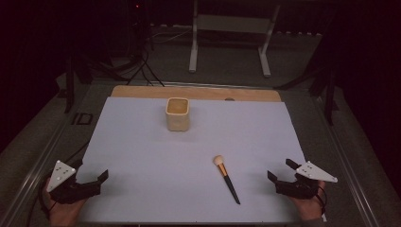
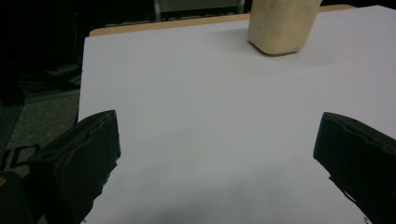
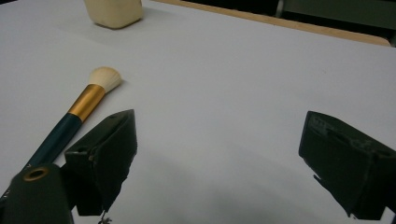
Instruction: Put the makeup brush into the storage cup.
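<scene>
Both hands sit at the near edge of the table, each holding a gripper. Left hand at near-left corner holds the left gripper, which carries a grey three-cornered plate on top. Its jaws are spread wide with nothing between them; the left gripper view confirms bare white sheet in the gap.

White sheet covers most of the table; a strip of wooden tabletop shows along the far edge.

Centre, far half of the sheet: cream square-sided cup, upright, mouth open upward, standing alone. Contents cannot be told.

Right of centre, near half: makeup brush lying flat. Pale bristle head points toward the far side, gold ferrule behind it, dark handle running toward the near-right. Well apart from the cup.

Right hand at near-right corner holds the right gripper, also with a grey plate. Jaws parted wide, holding nothing. In the right gripper view the brush lies just beside one jaw, outside the gap; contact cannot be told.
</scene>
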Demonstrator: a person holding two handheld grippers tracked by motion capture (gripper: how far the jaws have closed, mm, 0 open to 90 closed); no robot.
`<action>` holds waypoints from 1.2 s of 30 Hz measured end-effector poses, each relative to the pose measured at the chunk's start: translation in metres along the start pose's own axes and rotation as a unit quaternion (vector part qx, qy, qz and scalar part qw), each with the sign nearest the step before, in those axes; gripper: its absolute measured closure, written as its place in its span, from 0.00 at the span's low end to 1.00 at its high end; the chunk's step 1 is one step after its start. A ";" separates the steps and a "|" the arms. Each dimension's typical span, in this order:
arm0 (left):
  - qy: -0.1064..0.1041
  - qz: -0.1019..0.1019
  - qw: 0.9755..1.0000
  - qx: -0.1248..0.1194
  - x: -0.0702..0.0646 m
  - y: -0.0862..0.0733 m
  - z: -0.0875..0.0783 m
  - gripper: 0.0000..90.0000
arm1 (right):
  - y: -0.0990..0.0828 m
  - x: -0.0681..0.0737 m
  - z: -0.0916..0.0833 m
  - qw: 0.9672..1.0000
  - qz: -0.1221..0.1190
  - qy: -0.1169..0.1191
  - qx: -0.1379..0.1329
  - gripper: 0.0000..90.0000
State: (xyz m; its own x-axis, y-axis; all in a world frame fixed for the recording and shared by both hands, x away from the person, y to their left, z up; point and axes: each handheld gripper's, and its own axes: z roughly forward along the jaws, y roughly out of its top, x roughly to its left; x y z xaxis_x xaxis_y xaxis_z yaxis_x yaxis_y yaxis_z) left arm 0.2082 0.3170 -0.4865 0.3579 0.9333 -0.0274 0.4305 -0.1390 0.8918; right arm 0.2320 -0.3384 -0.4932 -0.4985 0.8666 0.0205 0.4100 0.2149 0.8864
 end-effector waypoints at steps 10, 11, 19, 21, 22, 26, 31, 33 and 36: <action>-0.001 -0.004 1.000 -0.005 0.000 0.000 -0.001 0.02 | 0.001 0.002 0.001 1.000 0.007 -0.006 0.002 0.15; -0.001 -0.003 1.000 -0.004 0.000 0.000 -0.001 0.02 | 0.002 0.002 0.001 1.000 0.006 -0.005 0.001 0.15; 0.000 0.000 1.000 -0.002 -0.001 0.000 0.001 0.02 | 0.004 0.006 0.004 1.000 -0.001 -0.001 0.007 0.15; -0.001 0.000 1.000 -0.003 -0.001 0.000 0.001 0.02 | 0.005 0.007 0.005 1.000 -0.001 -0.001 0.006 0.15; -0.001 0.000 1.000 -0.002 -0.001 0.000 0.001 0.02 | 0.006 0.008 0.006 1.000 0.000 0.000 0.004 0.15; 0.000 0.000 1.000 -0.003 -0.001 0.000 0.001 0.02 | 0.010 0.016 0.009 1.000 -0.005 0.007 0.002 0.15; 0.001 -0.001 1.000 -0.002 -0.001 0.000 0.001 0.02 | 0.017 0.028 0.018 1.000 -0.017 0.023 0.004 0.15; 0.004 -0.001 1.000 0.000 -0.001 -0.001 0.002 0.02 | 0.021 0.031 0.020 0.999 -0.018 0.029 0.003 0.15; 0.004 -0.002 1.000 0.000 0.000 -0.001 0.002 0.02 | 0.025 0.035 0.022 0.999 -0.016 0.036 -0.002 0.15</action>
State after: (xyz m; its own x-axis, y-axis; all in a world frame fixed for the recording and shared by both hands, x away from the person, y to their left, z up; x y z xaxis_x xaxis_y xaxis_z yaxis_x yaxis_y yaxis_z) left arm 0.2092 0.3161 -0.4881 0.3487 0.9368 -0.0274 0.4322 -0.1348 0.8916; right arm 0.2418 -0.2932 -0.4800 -0.5656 0.8243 0.0246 0.3891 0.2405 0.8892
